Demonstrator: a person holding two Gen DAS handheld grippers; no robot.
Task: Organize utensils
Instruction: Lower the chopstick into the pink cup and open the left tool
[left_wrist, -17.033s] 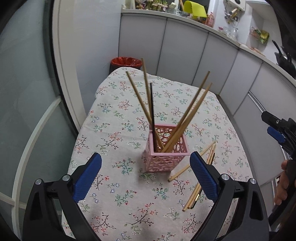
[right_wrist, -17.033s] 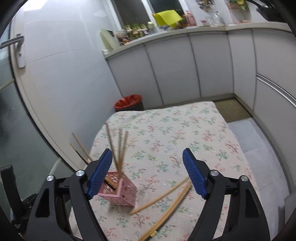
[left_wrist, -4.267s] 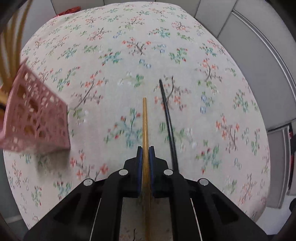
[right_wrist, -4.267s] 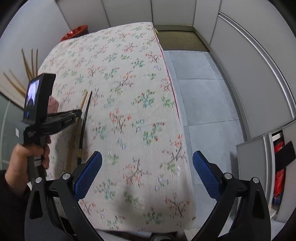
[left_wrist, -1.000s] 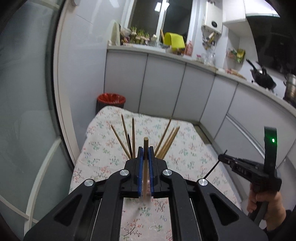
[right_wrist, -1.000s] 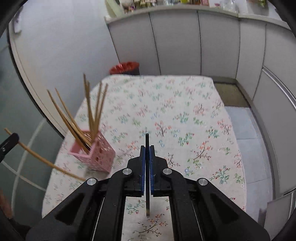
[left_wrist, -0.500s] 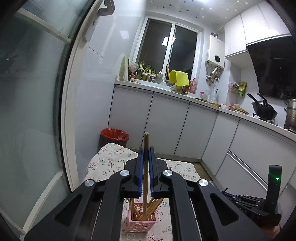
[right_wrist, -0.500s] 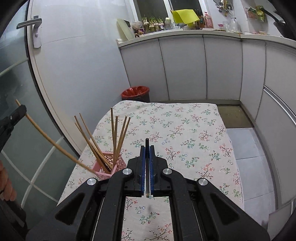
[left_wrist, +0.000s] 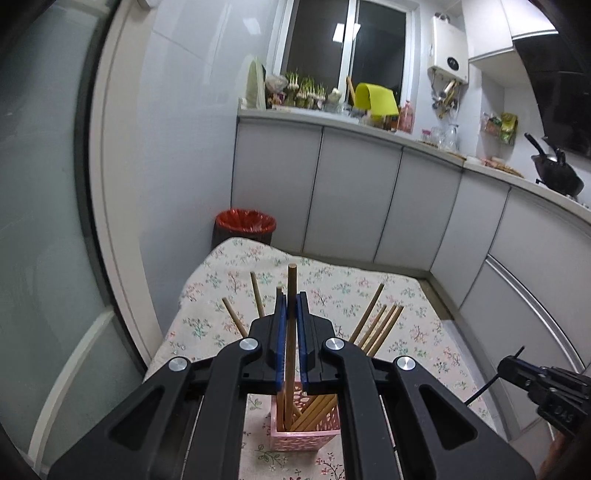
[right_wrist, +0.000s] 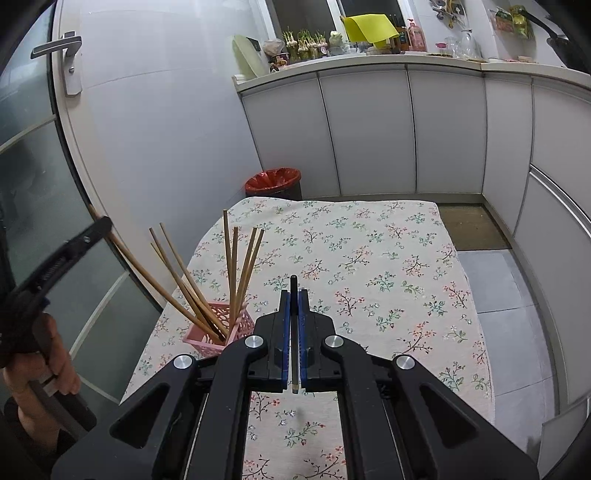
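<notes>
My left tongs (left_wrist: 290, 321) are closed on a wooden chopstick (left_wrist: 291, 295), its lower end inside the pink lattice holder (left_wrist: 325, 421) among other wooden sticks. My right tongs (right_wrist: 293, 317) pinch a thin black chopstick (right_wrist: 293, 286). The holder stands on the desk (right_wrist: 388, 258), covered by flowered cloth. Behind are grey cabinets (right_wrist: 369, 129) and a red-lined bin (right_wrist: 273, 179).

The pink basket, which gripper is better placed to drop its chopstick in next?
Left. The left gripper holds its wooden chopstick right over the pink basket, while the right gripper holds its black chopstick off to the side.
</notes>
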